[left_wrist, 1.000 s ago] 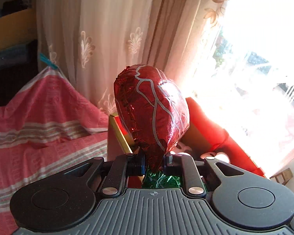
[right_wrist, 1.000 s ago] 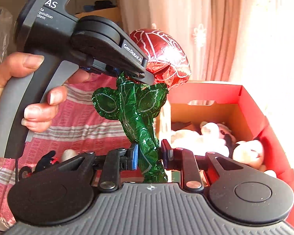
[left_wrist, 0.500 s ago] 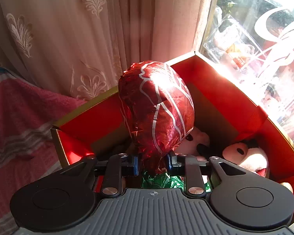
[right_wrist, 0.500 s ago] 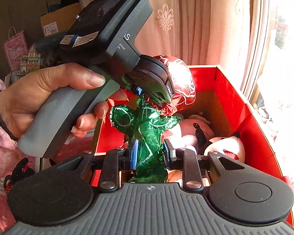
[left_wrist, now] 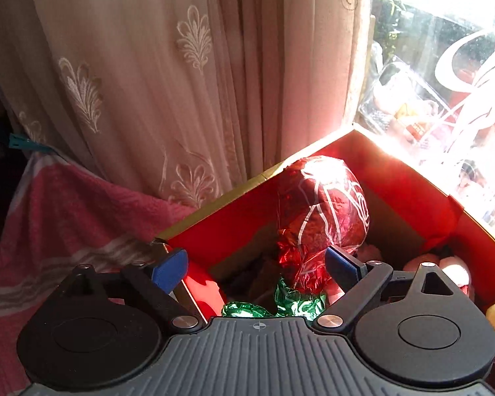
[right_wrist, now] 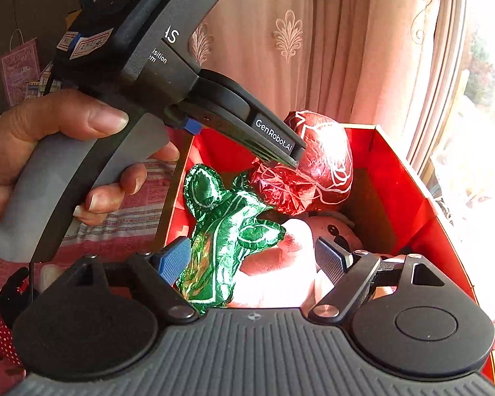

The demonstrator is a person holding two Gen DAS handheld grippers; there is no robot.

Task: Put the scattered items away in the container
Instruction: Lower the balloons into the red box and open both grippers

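Observation:
A foil balloon flower has a red bud [left_wrist: 323,217] and a green stem with leaves [right_wrist: 227,231]. It stands loose inside the red cardboard box [left_wrist: 396,181], on top of the plush toys [right_wrist: 333,231]. My left gripper [left_wrist: 255,267] hangs over the box's near corner, its jaws opening wide; the bud's crumpled neck sits between the pads without being pressed. My right gripper [right_wrist: 252,259] is also opening, with the green stem leaning by its left pad [right_wrist: 175,260] and well apart from the right one. In the right wrist view one left finger [right_wrist: 274,138] reaches over the red bud [right_wrist: 323,165].
A person's hand [right_wrist: 66,151] holds the left gripper's handle. A patterned curtain [left_wrist: 181,82] and a bright window [left_wrist: 445,66] stand right behind the box. Pink striped cloth [left_wrist: 59,224] covers the surface to the left, where a black toy with a red dotted bow [right_wrist: 3,323] lies.
Both grippers carried the balloon flower over the box and lowered it in. Both jaws, shut on it a second ago, have spread wide and let it go.

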